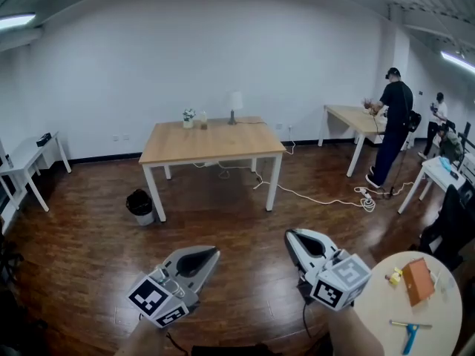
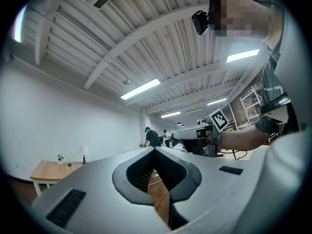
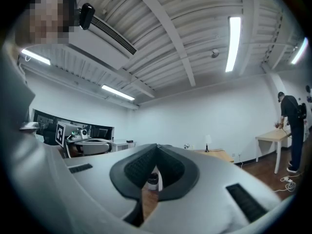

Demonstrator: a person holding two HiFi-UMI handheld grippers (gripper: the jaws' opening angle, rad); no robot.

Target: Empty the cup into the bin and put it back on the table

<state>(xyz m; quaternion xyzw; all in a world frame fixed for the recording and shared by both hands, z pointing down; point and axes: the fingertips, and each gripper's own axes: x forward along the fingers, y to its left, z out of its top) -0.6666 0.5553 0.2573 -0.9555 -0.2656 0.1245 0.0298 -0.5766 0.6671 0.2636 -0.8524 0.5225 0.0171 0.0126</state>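
A wooden table (image 1: 211, 143) stands mid-room in the head view. On its far edge are a small clear cup (image 1: 202, 120), a potted plant (image 1: 188, 116) and a white lamp (image 1: 235, 104). A black bin (image 1: 139, 205) sits on the floor by the table's front left leg. My left gripper (image 1: 214, 251) and right gripper (image 1: 289, 234) are low in the head view, well short of the table, both shut and empty. In the left gripper view the jaws (image 2: 154, 149) meet at the tip. In the right gripper view the bin (image 3: 152, 182) shows below the shut tips (image 3: 157, 145).
A white cable (image 1: 319, 197) trails over the wood floor right of the table. A round white table (image 1: 415, 302) with tools is at my near right. Two people work at a second table (image 1: 355, 117) far right. A white side table (image 1: 26, 158) is at the left wall.
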